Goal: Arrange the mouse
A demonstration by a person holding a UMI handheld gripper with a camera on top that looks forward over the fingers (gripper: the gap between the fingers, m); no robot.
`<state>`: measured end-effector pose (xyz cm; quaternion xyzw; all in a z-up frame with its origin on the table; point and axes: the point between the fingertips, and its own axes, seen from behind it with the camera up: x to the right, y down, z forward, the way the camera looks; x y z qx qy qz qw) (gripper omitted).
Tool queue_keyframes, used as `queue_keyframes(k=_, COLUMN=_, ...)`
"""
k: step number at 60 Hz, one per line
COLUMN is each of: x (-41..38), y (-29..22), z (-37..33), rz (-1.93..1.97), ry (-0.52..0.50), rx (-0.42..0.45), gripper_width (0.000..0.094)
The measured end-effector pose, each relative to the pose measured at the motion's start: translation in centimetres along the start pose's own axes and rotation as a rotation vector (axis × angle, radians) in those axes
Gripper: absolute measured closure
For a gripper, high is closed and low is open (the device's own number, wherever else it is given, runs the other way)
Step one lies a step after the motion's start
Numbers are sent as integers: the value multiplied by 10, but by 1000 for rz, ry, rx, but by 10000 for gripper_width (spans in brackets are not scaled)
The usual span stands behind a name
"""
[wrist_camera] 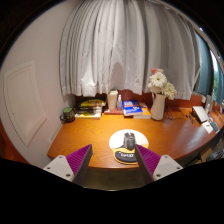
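A black mouse (129,140) sits on the far part of a round mouse mat (126,151) with a white top and a dark wrist rest, on the wooden desk (90,135). My gripper (113,160) is held above the desk's near edge, just short of the mat. Its two fingers (76,158) with purple pads are spread wide apart with nothing between them. The mouse lies ahead of the fingers, nearer the right one.
A white vase with flowers (158,100) stands at the back right. Books (90,108), a white cup (113,100) and small items line the back under white curtains (120,45). A light object (202,114) sits at the far right.
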<state>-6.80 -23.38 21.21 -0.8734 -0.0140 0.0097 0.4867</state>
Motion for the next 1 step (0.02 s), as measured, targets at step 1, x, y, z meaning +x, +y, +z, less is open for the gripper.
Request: queue_keyframes(k=1, x=0, y=0, z=0, rz=1, ry=-1, rx=0, gripper_width=81)
